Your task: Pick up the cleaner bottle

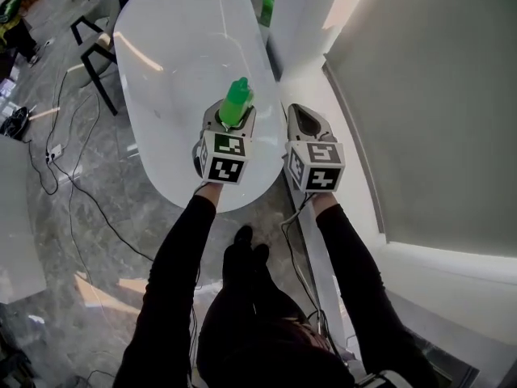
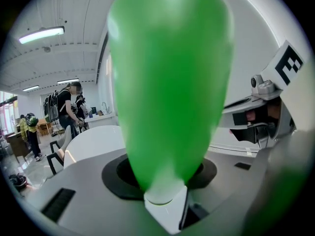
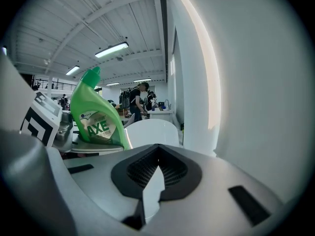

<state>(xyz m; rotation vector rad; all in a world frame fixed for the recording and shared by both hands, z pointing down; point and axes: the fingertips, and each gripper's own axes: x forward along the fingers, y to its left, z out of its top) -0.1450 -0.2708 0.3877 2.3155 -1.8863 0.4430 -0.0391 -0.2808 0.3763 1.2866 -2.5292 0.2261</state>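
1. White oval table (image 1: pixel 186 39) stands on a grey marble floor (image 1: pixel 97 241).
2. Left gripper (image 1: pixel 229 121) — jaws clamped on the green cleaner bottle (image 1: pixel 236 102), held above the table's near end.
3. Right gripper (image 1: pixel 304 118) just beside it — jaws together, empty.

Green cleaner bottle (image 1: pixel 236 101) in left hand-held gripper (image 1: pixel 229 120)

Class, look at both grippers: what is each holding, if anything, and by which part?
The left gripper grips the green cleaner bottle low on its body, cap upward. The right gripper holds nothing, jaws together.
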